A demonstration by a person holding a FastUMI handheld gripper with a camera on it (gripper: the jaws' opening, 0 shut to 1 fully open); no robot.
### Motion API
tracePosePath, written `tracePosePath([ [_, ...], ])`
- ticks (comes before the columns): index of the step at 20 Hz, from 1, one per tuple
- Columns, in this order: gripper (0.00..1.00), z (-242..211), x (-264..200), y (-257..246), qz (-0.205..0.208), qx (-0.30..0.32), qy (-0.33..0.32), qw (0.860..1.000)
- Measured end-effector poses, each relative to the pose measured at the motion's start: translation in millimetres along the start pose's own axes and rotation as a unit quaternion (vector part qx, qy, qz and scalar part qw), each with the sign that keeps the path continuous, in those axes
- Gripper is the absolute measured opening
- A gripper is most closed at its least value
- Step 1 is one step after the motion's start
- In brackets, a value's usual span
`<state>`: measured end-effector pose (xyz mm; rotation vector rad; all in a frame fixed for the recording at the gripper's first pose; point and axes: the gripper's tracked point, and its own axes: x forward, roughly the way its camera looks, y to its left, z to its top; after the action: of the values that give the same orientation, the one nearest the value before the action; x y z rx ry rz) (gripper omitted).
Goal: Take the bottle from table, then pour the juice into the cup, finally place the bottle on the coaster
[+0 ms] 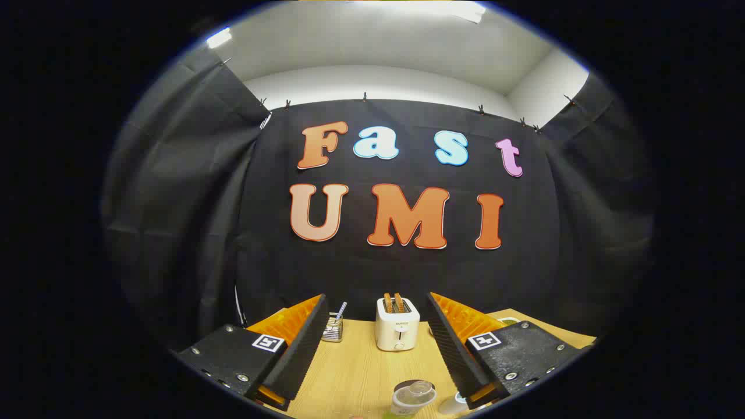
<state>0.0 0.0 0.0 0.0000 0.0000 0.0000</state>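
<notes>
Fingers (302, 343) spread wide, holding nothing, above the wooden table (361, 372); the cup (413, 397) below them is partly cut off.

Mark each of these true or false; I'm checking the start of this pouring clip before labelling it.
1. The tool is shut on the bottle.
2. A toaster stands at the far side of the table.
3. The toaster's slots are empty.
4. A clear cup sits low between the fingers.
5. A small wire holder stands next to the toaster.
1. False. The tool is open, its fingers spread wide with nothing held between them.
2. True. The toaster stands on the wooden table against the black cloth wall.
3. False. Two slices stick up out of the slots.
4. True. The clear cup sits near the table's front edge, between the fingers.
5. True. The wire holder stands beside the toaster, apart from it.
</notes>
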Motion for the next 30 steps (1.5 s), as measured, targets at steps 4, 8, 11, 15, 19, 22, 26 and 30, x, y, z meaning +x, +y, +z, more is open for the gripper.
tracePosePath([
  [4,0.99,-5.0,0.5,-1.9,-0.018,-0.034,0.015,0.999],
  [8,0.99,-2.9,-1.9,12.1,-0.001,-0.018,0.008,1.0],
  [11,0.99,-3.7,-5.3,10.3,-0.002,-0.013,0.009,1.0],
  [15,0.98,-3.0,-5.7,19.5,0.011,0.007,0.002,1.0],
  [19,0.99,-19.7,-3.8,3.2,-0.008,-0.013,0.028,0.999],
  [22,0.99,-15.4,-6.1,0.0,-0.013,-0.018,0.027,0.999],
  [26,0.99,-9.5,-10.6,-12.4,-0.023,-0.008,0.02,0.999],
  [30,0.99,-15.8,-11.7,-26.3,-0.036,0.002,0.028,0.999],
])
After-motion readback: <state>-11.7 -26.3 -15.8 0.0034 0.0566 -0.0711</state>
